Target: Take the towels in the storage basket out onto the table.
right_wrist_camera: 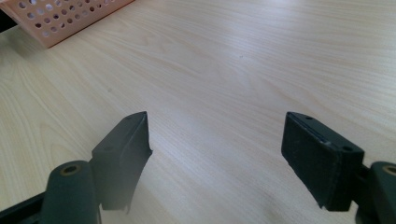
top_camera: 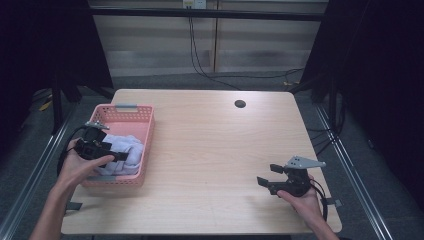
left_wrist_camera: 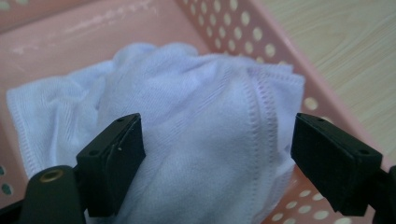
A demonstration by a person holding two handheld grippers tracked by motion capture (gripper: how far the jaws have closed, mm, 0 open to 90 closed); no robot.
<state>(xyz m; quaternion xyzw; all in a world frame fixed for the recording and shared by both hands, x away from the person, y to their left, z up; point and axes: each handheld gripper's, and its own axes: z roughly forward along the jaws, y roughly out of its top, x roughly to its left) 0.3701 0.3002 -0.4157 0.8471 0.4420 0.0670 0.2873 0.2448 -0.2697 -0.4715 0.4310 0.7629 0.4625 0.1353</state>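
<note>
Already done: white knitted cloth lies bunched in the pink perforated plastic basket.
Left hand-held gripper: jaws spread wide, cloth between them, pads not pressing.
Right hand-held gripper: agape, holding nothing, low over the pale wooden tabletop.
Left to do, by judgement: withdraw.
Edges: basket wall just beside the left one's jaw.
Room: bare tabletop ahead of the right one.

table: light wood, round hole near far edge | cables on floor behind
</note>
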